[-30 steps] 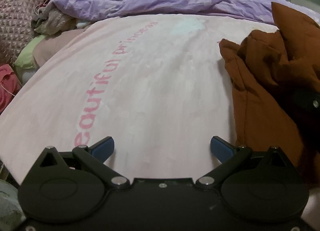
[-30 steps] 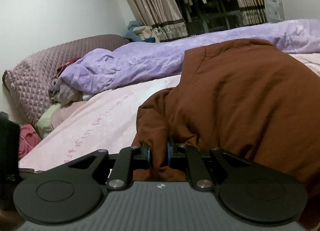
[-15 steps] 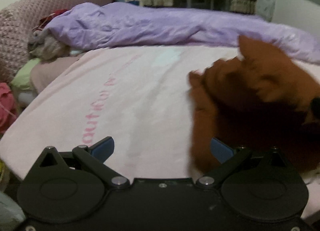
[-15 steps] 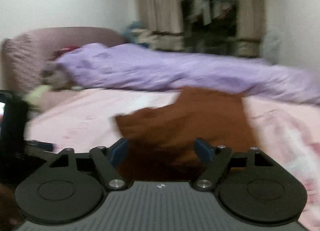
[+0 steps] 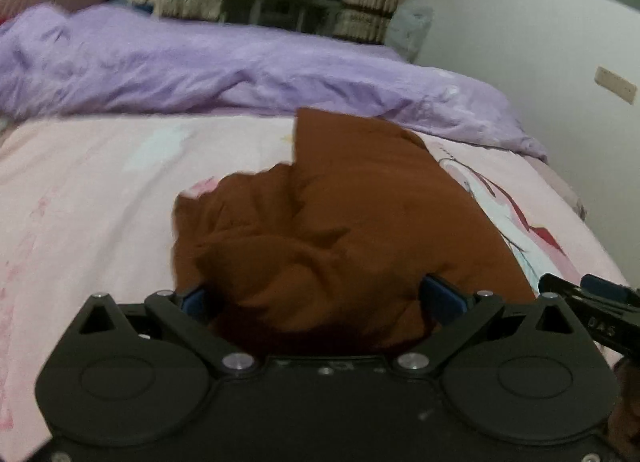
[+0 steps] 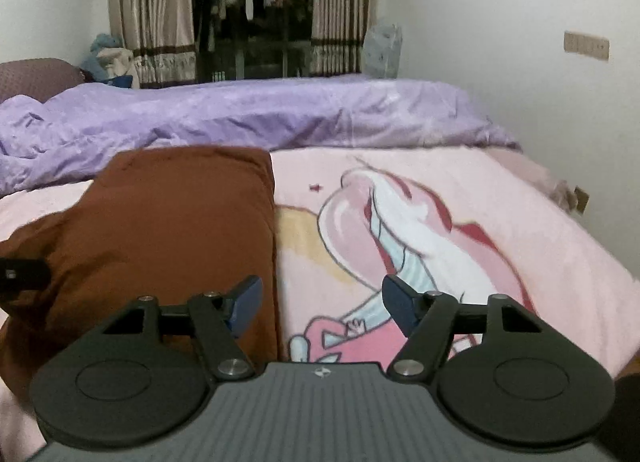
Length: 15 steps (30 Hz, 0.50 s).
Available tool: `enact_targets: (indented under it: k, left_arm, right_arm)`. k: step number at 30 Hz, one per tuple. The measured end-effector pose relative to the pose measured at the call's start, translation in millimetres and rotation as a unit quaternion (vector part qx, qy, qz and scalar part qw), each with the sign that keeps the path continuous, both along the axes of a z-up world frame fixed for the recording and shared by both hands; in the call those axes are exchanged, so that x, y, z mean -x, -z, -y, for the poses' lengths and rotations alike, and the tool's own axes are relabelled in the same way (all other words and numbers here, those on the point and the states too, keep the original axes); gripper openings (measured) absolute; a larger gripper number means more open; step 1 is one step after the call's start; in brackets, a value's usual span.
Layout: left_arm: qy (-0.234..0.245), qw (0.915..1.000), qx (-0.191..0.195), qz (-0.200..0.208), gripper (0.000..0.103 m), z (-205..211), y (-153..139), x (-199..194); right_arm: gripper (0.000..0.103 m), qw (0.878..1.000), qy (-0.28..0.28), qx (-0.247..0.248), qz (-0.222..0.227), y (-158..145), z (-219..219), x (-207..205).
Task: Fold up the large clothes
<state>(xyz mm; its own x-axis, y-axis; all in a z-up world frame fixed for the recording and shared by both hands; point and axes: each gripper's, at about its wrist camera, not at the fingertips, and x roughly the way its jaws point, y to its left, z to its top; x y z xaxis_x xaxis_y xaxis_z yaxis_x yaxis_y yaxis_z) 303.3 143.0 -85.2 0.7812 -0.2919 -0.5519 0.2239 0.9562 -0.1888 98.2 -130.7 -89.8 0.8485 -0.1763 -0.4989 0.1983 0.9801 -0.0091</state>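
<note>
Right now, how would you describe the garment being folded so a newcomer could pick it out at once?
Start from the bed under the pink cartoon-print blanket, with a rumpled purple duvet along its far side. On the pink blanket, just in front of the duvet, lies the brown garment, bunched and partly folded. It is the only dark, rust-brown cloth among pale pink and lilac bedding.

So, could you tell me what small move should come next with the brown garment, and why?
Probably grasp a near edge of the crumpled brown fabric garment with the left gripper, whose open fingers straddle it; the right gripper hangs over pink printed bedsheet.
</note>
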Motion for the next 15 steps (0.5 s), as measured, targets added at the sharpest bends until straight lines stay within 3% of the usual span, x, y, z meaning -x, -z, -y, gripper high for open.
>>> enact_targets:
  k: [1,2,5,11,13,15]
  left_arm:
    - [-0.007,1.0,-0.002,0.004,0.085,3,5,-3]
    - [-0.005,1.0,0.003,0.003,0.059,5,9,-4]
    - [-0.011,0.9995,0.024,0.015,0.032,3,10,2]
    - [-0.027,0.99,-0.027,0.136,0.028,17,-45,90]
    - [-0.04,0.9912,-0.038,0.12,0.029,11,-42,102]
    - [-0.06,0.9942,-0.043,0.079,0.031,-2,-16,90]
  right_arm:
    - [0.081,1.0,-0.002,0.0,-0.002,1,-1,-1]
    - [0.081,1.0,-0.004,0.0,-0.003,2,-1,-1]
    - [0.081,1.0,-0.01,-0.002,-0.003,3,0,1]
    - [0.081,1.0,-0.012,-0.007,0.001,-2,-1,7]
    - [0.081,1.0,-0.014,-0.008,0.003,-2,-1,8]
    - [0.081,1.0,-0.015,-0.012,-0.002,1,-2,6]
